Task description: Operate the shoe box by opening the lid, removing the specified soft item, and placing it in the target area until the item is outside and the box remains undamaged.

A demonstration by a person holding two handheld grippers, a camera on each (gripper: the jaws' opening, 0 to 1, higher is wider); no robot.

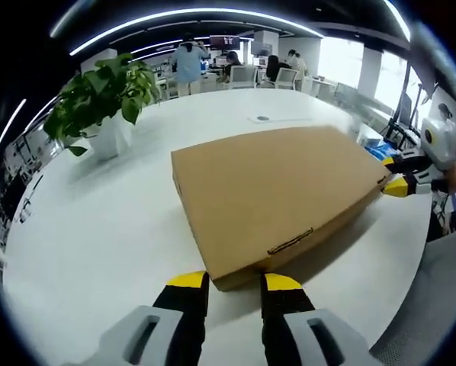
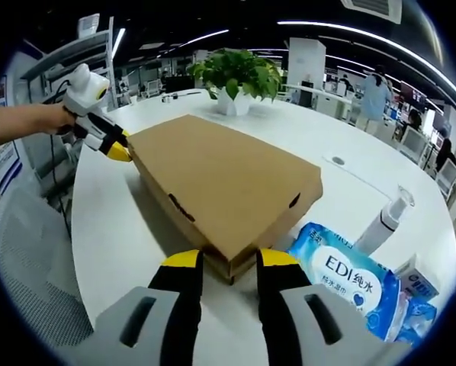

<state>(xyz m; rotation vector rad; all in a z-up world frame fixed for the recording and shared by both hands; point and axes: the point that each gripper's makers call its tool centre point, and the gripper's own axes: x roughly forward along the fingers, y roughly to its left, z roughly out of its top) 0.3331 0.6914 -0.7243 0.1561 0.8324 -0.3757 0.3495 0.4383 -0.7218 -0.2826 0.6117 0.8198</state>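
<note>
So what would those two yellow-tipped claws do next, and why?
Probably lift the lid. The flat brown cardboard box lies closed on the round white table, with the left gripper at one corner and the right gripper at the opposite one, both open, neither visibly gripping.

the shoe box has its lid closed, so what is inside is hidden in both views. in the left gripper view the right gripper at the right of the frame is partly cut by the edge, and its jaws are too small to judge. in the right gripper view the wipes packet at lower right is partly behind the box corner, and the small carton runs into the rim. people in the far background are too small to tell.
</note>
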